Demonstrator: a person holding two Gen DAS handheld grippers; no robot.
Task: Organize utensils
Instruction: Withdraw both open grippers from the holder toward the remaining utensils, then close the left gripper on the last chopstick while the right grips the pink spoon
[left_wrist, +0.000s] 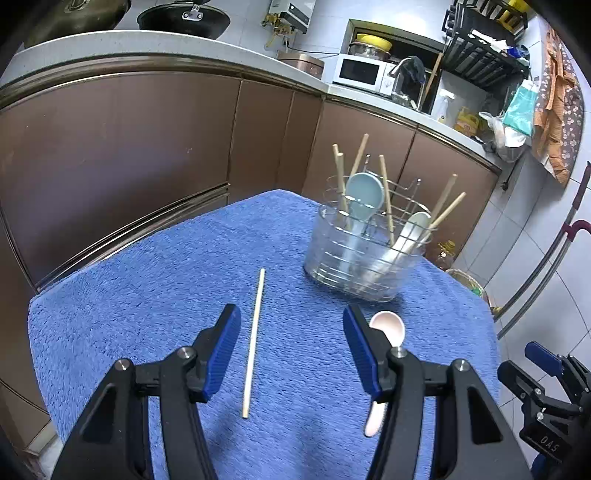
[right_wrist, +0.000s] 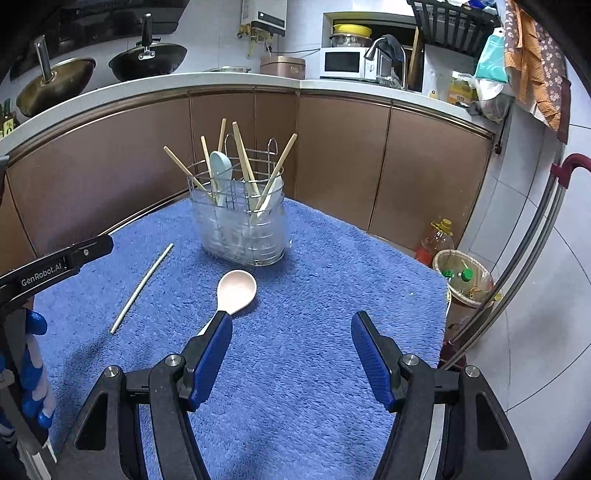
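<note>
A clear utensil holder (left_wrist: 364, 254) with a wire rack stands on the blue towel (left_wrist: 166, 280) and holds several wooden chopsticks, a light blue spoon (left_wrist: 364, 194) and a white spoon (left_wrist: 410, 232). One loose chopstick (left_wrist: 253, 341) lies on the towel between my left gripper's jaws. A pink spoon (left_wrist: 388, 325) lies just right of them. My left gripper (left_wrist: 291, 325) is open and empty above the towel. In the right wrist view the holder (right_wrist: 243, 229), chopstick (right_wrist: 142, 288) and pink spoon (right_wrist: 236, 290) show. My right gripper (right_wrist: 291, 330) is open and empty, with its left finger over the spoon's handle.
Brown kitchen cabinets (left_wrist: 147, 147) stand behind the towel-covered table. The counter carries woks (right_wrist: 147, 61) and a microwave (left_wrist: 364, 72). A bin with bottles (right_wrist: 465, 277) and an oil bottle (right_wrist: 437, 240) stand on the floor at right. The towel's right edge drops off near the right gripper.
</note>
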